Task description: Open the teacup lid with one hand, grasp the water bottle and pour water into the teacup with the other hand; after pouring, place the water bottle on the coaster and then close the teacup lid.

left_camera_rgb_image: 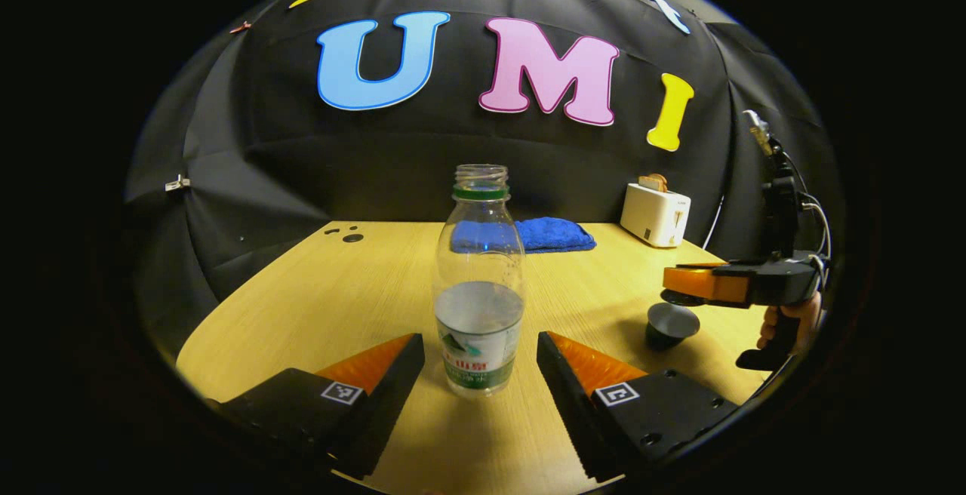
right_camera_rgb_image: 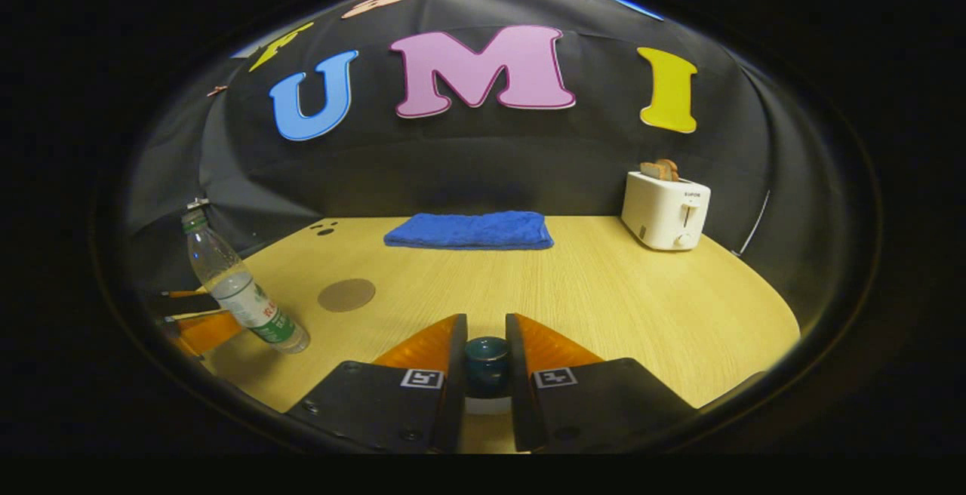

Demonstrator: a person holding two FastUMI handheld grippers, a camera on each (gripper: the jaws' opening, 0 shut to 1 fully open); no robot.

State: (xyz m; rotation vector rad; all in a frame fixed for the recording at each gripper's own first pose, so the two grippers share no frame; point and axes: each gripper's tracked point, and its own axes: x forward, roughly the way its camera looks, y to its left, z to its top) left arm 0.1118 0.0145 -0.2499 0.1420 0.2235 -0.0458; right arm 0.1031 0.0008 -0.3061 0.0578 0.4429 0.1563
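Note:
An uncapped clear water bottle (left_camera_rgb_image: 479, 306), about a third full, stands on the wooden table between the fingers of my open left gripper (left_camera_rgb_image: 479, 344), which do not touch it. To the right sits the dark teacup (left_camera_rgb_image: 670, 325), uncovered. My right gripper (left_camera_rgb_image: 702, 284), held by a hand, hovers just above the cup with the lid (left_camera_rgb_image: 681, 298) under its fingers. In the right gripper view, my right gripper (right_camera_rgb_image: 487, 319) is shut on the lid's teal knob (right_camera_rgb_image: 487, 359). The bottle (right_camera_rgb_image: 241, 295) stands far left, and a round brown coaster (right_camera_rgb_image: 346, 295) lies beside it.
A folded blue towel (right_camera_rgb_image: 469, 230) lies at the back of the table (right_camera_rgb_image: 619, 291). A white toaster (right_camera_rgb_image: 664, 210) with bread in it stands at the back right. Small dark holes (right_camera_rgb_image: 325, 229) mark the back left corner.

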